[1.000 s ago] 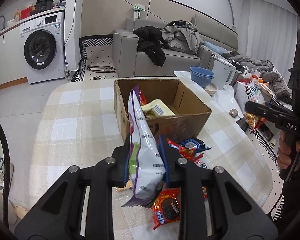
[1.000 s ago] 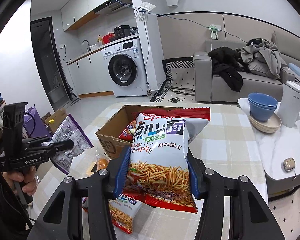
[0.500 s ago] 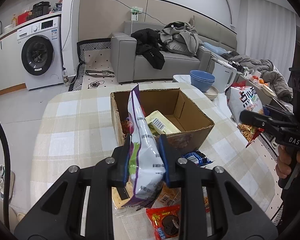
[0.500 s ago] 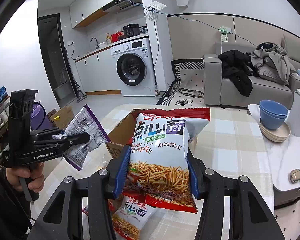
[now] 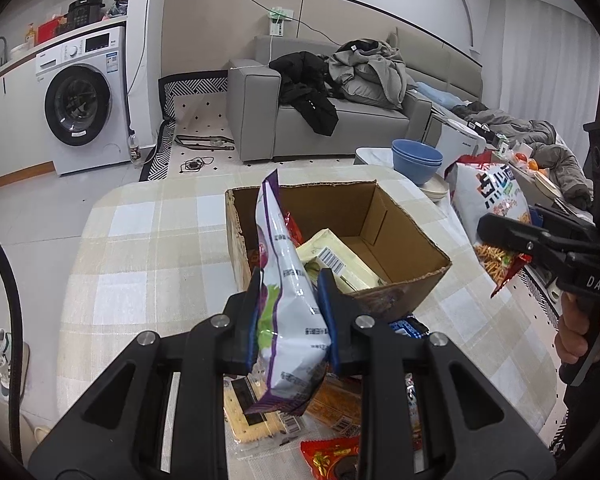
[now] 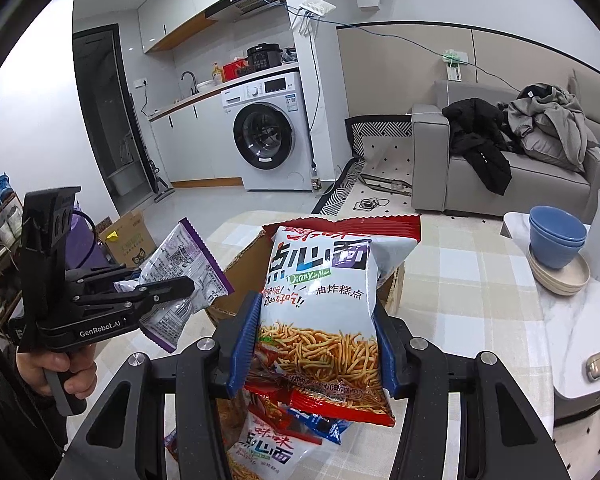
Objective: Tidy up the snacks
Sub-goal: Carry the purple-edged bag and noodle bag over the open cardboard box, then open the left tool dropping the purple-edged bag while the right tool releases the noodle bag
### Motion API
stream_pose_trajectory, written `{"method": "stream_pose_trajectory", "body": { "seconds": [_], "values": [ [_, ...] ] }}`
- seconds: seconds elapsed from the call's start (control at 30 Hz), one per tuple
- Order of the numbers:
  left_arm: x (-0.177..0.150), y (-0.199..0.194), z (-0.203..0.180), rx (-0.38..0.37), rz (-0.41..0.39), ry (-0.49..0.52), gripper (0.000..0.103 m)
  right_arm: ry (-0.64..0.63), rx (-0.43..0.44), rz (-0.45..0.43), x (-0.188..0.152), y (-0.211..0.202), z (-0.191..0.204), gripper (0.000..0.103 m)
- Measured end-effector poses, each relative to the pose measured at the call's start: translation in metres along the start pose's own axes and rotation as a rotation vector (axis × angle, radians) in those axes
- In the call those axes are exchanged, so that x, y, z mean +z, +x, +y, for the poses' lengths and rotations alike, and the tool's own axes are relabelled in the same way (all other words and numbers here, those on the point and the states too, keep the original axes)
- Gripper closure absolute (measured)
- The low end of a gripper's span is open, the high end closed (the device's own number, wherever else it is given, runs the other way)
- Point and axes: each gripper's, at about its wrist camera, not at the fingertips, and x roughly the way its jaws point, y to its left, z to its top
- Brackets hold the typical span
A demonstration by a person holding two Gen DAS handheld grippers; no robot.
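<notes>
The left tool (image 5: 291, 322) pinches a purple-edged snack bag (image 5: 286, 308) upright before the open cardboard box (image 5: 400, 240), which stands mid-worktop (image 5: 140, 248) with bare checked cloth to its left. A yellow packet (image 5: 332, 258) lies inside. The right tool (image 6: 314, 346) clamps a noodle-snack bag (image 6: 320, 304) beside the box's right rim.

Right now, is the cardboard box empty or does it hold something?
Not empty. The open cardboard box holds a pale yellow packet and a red one; bare floor remains.
</notes>
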Motion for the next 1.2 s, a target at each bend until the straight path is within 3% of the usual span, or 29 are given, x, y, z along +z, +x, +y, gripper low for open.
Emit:
{"method": "stream_pose_trajectory", "body": {
  "seconds": [0.47, 1.0, 1.2],
  "values": [
    [0.018, 0.03, 0.004, -0.005, 0.008, -0.015, 0.081, -0.031, -0.038, 0.041, 0.001, 0.043, 0.004, 0.052],
    [0.033, 0.063, -0.011, -0.013, 0.017, 0.005, 0.081, -0.084, -0.113, 0.049, 0.002, 0.065, 0.009, 0.052],
    [0.033, 0.063, -0.012, -0.005, 0.024, 0.006, 0.08, -0.106, -0.141, 0.038, 0.004, 0.062, 0.008, 0.042]
  ]
}}
